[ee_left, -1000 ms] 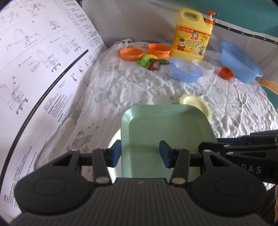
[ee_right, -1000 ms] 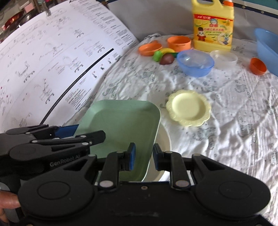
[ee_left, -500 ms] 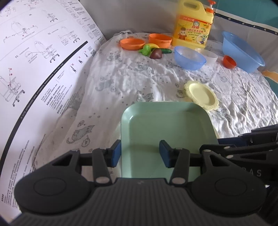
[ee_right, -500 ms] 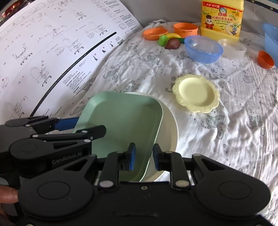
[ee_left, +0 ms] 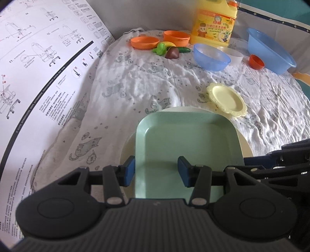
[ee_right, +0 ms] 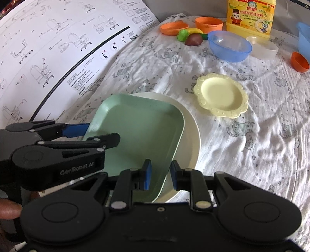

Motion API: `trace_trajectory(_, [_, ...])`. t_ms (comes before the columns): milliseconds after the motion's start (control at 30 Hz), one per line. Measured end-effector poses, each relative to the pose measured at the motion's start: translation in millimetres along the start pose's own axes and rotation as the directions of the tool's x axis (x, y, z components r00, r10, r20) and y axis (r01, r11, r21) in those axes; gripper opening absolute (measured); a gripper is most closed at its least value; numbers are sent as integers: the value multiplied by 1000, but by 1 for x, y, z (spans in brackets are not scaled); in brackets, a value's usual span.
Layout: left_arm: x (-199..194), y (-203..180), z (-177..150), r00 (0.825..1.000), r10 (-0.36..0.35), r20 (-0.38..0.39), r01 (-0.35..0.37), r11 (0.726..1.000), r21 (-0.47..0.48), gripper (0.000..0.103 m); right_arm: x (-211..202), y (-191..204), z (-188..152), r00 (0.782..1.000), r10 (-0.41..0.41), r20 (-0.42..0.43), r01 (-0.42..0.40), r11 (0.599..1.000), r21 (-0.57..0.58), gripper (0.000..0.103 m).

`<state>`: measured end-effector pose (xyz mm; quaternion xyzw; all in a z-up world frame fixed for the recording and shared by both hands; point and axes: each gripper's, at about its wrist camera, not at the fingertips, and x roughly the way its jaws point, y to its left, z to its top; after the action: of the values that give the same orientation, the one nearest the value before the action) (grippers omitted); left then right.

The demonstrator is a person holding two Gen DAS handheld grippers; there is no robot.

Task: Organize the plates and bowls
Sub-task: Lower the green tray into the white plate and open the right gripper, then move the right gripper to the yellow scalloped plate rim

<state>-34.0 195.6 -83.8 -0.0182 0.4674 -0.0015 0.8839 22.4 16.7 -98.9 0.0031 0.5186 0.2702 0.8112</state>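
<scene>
A square green tray (ee_right: 139,133) sits over a round cream plate (ee_right: 190,135) on a white cloth printed with grey cats (ee_right: 251,135). The plate's rim shows past the tray's far and right edges.

The left gripper (ee_left: 156,171) straddles the tray's left rim: one blue pad sits outside the rim, the other over the tray's floor. Its jaws stand moderately apart, and whether the pads press the rim cannot be told. In the right wrist view this gripper comes in from the left of the tray (ee_right: 85,131).

The right gripper (ee_right: 160,177) is set narrow, its blue pads on either side of the tray's right rim. The pictures do not show whether they pinch it.

Just beyond the tray to the right lies a scalloped yellow plate (ee_right: 220,96). Well beyond the tray stand a blue bowl (ee_right: 229,46), a clear tub (ee_right: 264,47), two orange dishes (ee_right: 173,28), toy fruit (ee_right: 190,36), a small orange cup (ee_right: 300,62), a large blue basin (ee_left: 271,51) and a yellow detergent jug (ee_right: 251,16). Left of the tray spreads a large sheet of printed assembly drawings (ee_right: 48,58).
</scene>
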Motion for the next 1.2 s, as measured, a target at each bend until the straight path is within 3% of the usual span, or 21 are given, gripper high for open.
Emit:
trace_trajectory(367, [7, -2, -1, 1000, -1, -11, 1, 1000, 6, 48, 6, -4, 2, 1000, 1, -6, -1, 1000, 21, 24])
trace_trajectory(433, [5, -3, -1, 1000, -3, -6, 3, 1000, 3, 54, 4, -4, 2, 1000, 8, 2, -8, 1000, 22, 25])
trace_trajectory(567, [-8, -4, 1, 998, 37, 53, -38, 999, 16, 69, -7, -3, 3, 999, 3, 51, -4, 1000, 9, 38])
trace_trajectory(633, [-14, -1, 3, 995, 51, 82, -50, 999, -12, 71, -14, -5, 3, 997, 1, 75, -2, 1000, 18, 56])
trace_trajectory(667, [-16, 3, 5, 995, 52, 86, -50, 998, -30, 73, -17, -7, 4, 996, 0, 88, -2, 1000, 25, 71])
trace_trajectory(733, [-19, 11, 6, 994, 63, 95, -56, 996, -74, 101, -25, -10, 4, 993, -5, 119, 2, 1000, 30, 84])
trace_trajectory(800, [-24, 17, 6, 991, 71, 111, -58, 992, -114, 103, -31, -12, 4, 991, -3, 137, -1, 1000, 28, 102])
trace_trajectory(1000, [-29, 29, 4, 992, 80, 94, -63, 983, -171, 103, -35, -12, 4, 987, 2, 160, -6, 1000, 24, 103])
trace_trajectory(1200, [-31, 22, 5, 993, 80, 87, -66, 986, -155, 103, -39, -17, 2, 986, 7, 165, -13, 999, 39, 103])
